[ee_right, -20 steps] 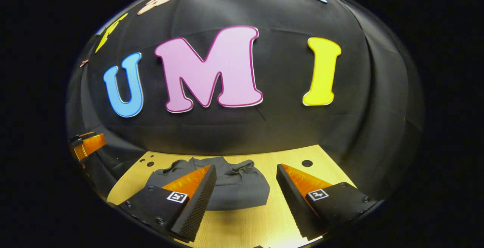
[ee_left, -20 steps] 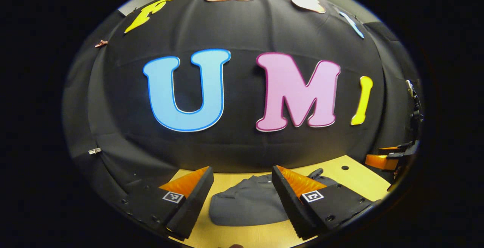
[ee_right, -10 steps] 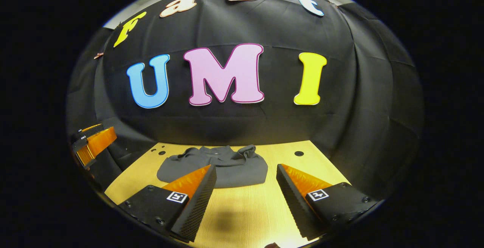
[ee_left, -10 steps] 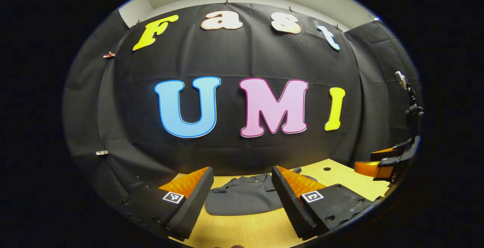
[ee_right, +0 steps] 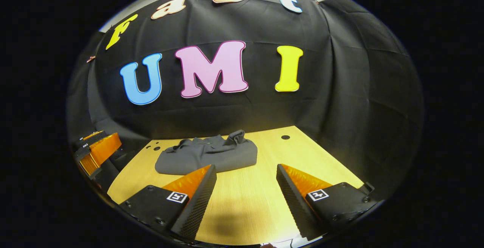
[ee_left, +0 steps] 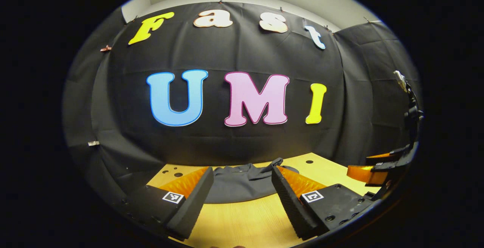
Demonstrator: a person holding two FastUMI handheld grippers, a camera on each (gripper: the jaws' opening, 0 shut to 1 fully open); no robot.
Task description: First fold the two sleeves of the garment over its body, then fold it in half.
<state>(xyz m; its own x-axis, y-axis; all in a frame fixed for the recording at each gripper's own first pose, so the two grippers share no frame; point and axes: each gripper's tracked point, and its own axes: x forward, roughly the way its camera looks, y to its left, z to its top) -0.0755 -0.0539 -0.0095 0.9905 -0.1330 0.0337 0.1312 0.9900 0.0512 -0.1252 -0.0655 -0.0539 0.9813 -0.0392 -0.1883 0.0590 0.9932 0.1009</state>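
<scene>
**Soft grey garment lying in a compact bundle, both tools empty above the surface**

We see the garment (ee_right: 207, 157) lying on the far half of the wooden surface (ee_right: 257, 195), near the booth's back wall. It looks already gathered into a low, compact shape, with a small raised lump of cloth at its far right corner; we cannot tell from here which parts are sleeves and which is the body, so we judge the folding to be done or nearly done rather than state it as seen.

Our left tool (ee_left: 242, 191) hangs above the near part of the surface with its fingers wide apart and nothing between them; the garment (ee_left: 242, 185) shows beyond the gap. Our right tool (ee_right: 245, 191) is likewise spread wide and empty, well short of the cloth. Each tool also shows at the edge of the other's view.

We judge the cloth to be light, limp and thick enough to hold a soft crease, not slippery and not fragile. It will sag and drag if lifted by one point. If we take hold again, we pinch the near hem at its two corners, one tool each, gripping all layers together, and keep the lift low so the layers do not slide apart
</scene>
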